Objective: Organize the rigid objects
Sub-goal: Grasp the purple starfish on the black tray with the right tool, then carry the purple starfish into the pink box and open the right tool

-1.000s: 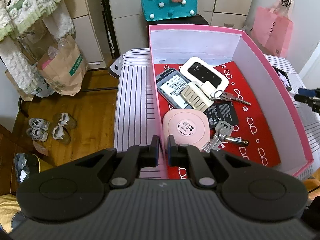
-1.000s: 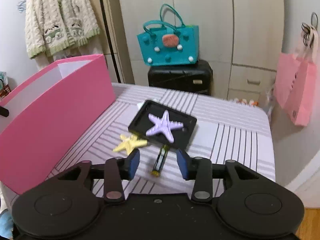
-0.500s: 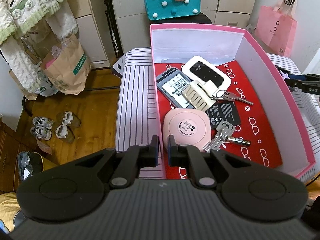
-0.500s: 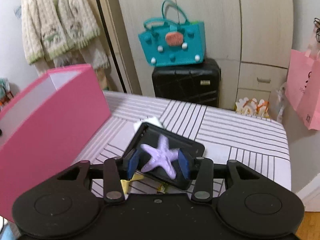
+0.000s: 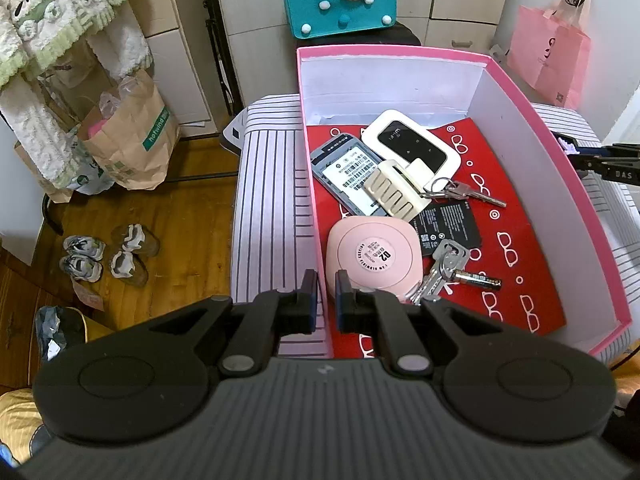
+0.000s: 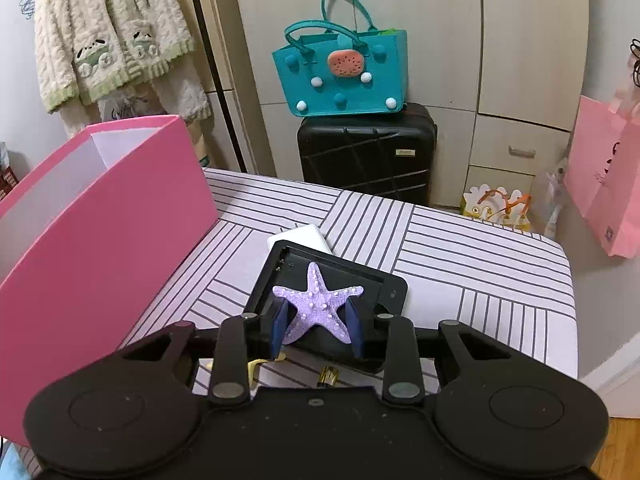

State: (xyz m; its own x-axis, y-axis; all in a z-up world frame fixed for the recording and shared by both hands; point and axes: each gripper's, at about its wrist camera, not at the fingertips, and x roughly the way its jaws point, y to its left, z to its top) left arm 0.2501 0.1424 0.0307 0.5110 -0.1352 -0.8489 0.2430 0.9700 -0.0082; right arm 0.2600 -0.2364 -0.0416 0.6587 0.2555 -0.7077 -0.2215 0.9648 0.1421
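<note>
Your right hand-held gripper (image 6: 317, 326) brackets the bumpy purple starfish (image 6: 317, 305) on the black tray (image 6: 386, 286), pads apart; your left hand-held gripper (image 5: 327, 294) is nearly closed, empty, straddling the pink box (image 5: 560, 160) wall.

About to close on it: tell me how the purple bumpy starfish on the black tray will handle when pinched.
The purple bumpy starfish looks rigid and moulded, so it probably won't flex. Its tapering arms and knobbly skin may let it twist between the right gripper pads. It lies loose on the black tray, so it probably lifts free and seems light.
</note>
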